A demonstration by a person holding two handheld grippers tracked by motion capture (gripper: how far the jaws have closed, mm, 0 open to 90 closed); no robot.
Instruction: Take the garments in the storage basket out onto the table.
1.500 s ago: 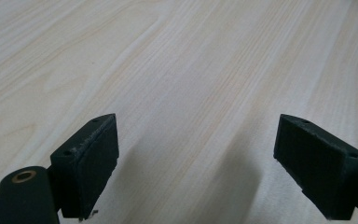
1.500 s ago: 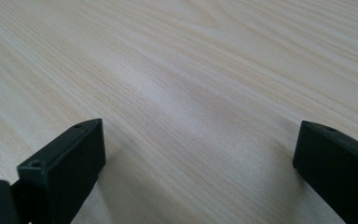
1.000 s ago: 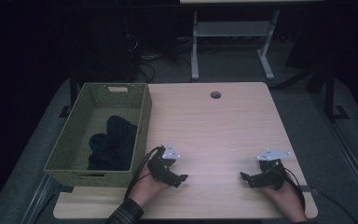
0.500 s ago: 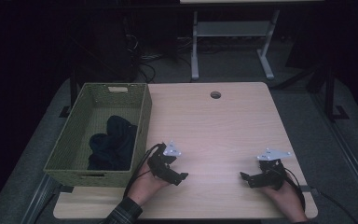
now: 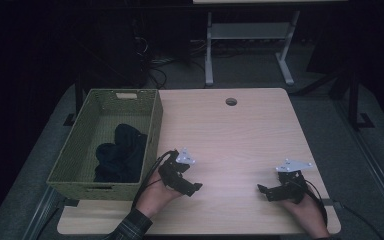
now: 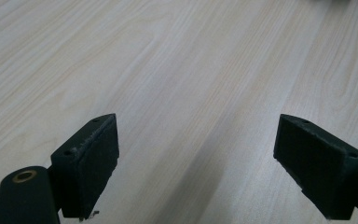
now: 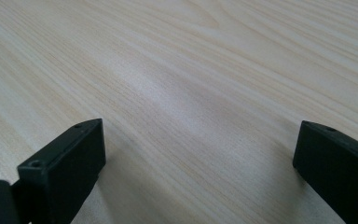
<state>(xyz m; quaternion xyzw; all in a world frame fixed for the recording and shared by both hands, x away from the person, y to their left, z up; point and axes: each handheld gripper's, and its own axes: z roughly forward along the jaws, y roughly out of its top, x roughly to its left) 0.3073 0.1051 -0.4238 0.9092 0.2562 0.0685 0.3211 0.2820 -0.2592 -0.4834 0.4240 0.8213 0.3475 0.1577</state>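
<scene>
1. Grippers rest low on a pale wood-grain bench [image 5: 230,140], one in each of a person's hands, both near the front edge in the high view.
2. The left gripper [image 5: 192,188] sits just beside the front right corner of a green woven basket [image 5: 70,155], its tip pointing right and toward the bench's front edge; a grey three-cornered plate rides on top and a black cable loops back along the hand.
3. In the left gripper view, the left gripper [image 6: 196,163] stands spread wide, bare wood between its two black pads and nothing pinched.
4. The right gripper [image 5: 263,190] lies well apart from the left one, toward the bench's right front corner, its tip pointing left across the bench.
5. In the right gripper view, the right gripper [image 7: 198,158] is likewise spread wide over bare wood, holding nothing.
6. A dark cloth [image 5: 122,155] lies crumpled inside the basket, against its right wall and toward the near end; it is the thing nearest the left gripper, parted from it by the basket's wall.
7. The basket stands along the bench's left edge, with a handle slot in its far wall.
8. A round cable hole [image 5: 231,101] marks the far middle of the bench.
9. A plaid sleeve [image 5: 130,229] shows at the left wrist.
</scene>
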